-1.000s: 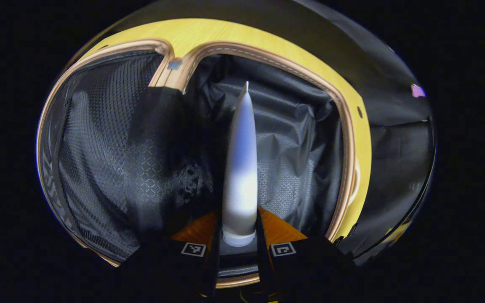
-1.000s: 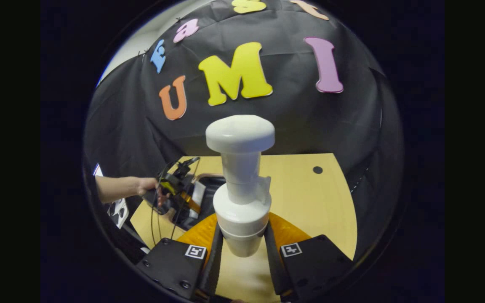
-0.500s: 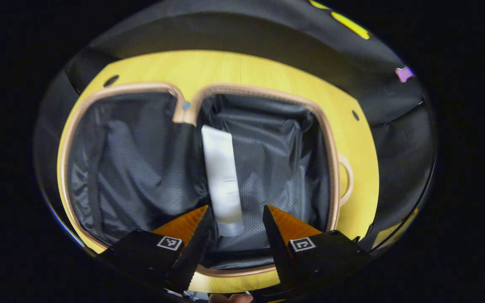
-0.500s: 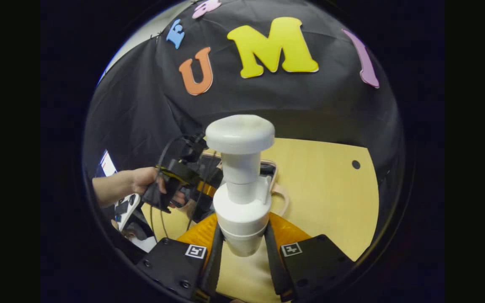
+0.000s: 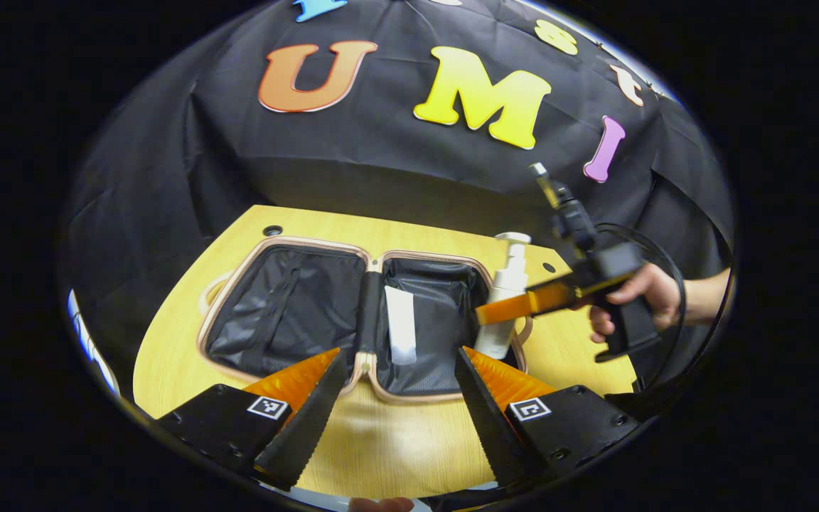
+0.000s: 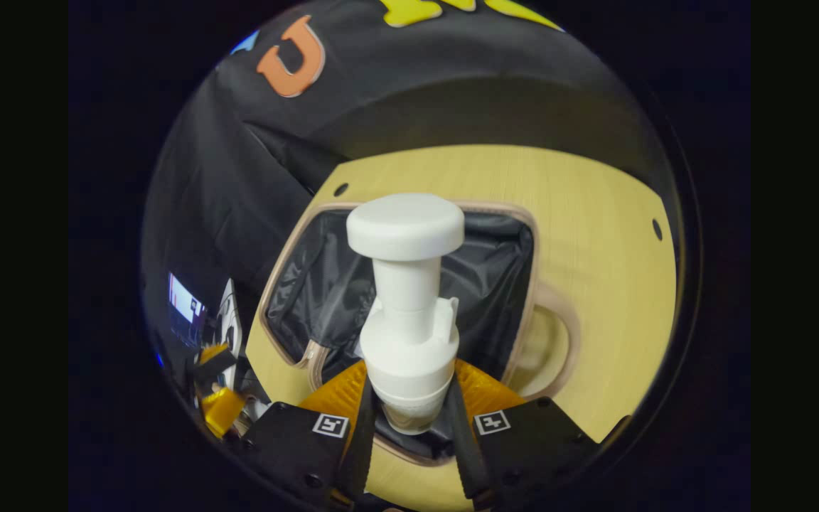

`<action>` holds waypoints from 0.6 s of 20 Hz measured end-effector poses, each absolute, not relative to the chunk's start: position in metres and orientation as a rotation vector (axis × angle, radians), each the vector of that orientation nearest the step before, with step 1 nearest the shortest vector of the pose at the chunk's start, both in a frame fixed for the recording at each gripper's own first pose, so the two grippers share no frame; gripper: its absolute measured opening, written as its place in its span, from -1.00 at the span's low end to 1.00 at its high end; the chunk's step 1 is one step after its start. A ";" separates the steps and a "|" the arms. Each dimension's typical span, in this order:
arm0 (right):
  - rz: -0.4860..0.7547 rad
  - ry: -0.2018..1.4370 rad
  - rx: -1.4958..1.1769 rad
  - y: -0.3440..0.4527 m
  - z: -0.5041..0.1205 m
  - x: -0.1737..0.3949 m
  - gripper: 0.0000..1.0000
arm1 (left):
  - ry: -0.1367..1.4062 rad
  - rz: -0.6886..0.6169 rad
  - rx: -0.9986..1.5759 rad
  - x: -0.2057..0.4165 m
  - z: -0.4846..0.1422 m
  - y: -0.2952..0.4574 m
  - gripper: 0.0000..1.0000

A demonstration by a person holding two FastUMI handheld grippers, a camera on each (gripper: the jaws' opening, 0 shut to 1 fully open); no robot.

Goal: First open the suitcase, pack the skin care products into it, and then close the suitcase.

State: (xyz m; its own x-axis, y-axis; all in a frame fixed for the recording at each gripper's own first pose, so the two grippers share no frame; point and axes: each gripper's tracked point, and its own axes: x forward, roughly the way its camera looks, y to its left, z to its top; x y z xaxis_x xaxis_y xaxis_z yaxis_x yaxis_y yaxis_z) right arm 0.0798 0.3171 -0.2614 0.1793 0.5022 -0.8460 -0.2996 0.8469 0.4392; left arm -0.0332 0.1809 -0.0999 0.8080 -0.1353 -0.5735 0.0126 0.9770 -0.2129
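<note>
The suitcase [image 5: 288, 313] lies open on the yellow table, both black-lined halves facing up. A white tube [image 5: 400, 326] rests in its right half. My left gripper [image 5: 397, 387] is open and pulled back above the table's near edge, holding nothing. In the right gripper view my right gripper [image 6: 409, 405] is shut on a white pump bottle [image 6: 407, 313], held upright over the open suitcase [image 6: 495, 284]. The left gripper view also shows the pump bottle [image 5: 505, 299] at the suitcase's right rim, held by the other gripper [image 5: 523, 307] in a hand.
The yellow table [image 5: 381, 441] has small round holes [image 5: 272, 230] near its far corners. The suitcase's pale handle [image 6: 552, 341] loops out on the table at its right side. The black cloth wall stands close behind the table.
My left gripper let go of the white tube in the right half, then drew back and up. My right gripper carried the pump bottle over the open suitcase.
</note>
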 end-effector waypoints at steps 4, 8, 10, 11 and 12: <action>0.324 1.499 0.373 0.310 -0.305 0.094 -0.06 | 0.670 0.008 -0.315 -0.099 -0.110 0.204 0.94; 0.165 1.560 0.427 0.303 -0.313 0.101 -0.06 | 0.627 0.078 -0.373 -0.123 -0.100 0.236 0.94; 0.106 1.570 0.326 0.297 -0.320 0.099 -0.03 | 0.601 0.113 -0.411 -0.126 -0.090 0.247 0.94; 0.097 1.577 0.270 0.296 -0.325 0.096 -0.02 | 0.584 0.123 -0.421 -0.125 -0.087 0.252 0.94; 0.093 1.569 0.241 0.299 -0.326 0.096 0.00 | 0.580 0.139 -0.425 -0.125 -0.086 0.258 0.94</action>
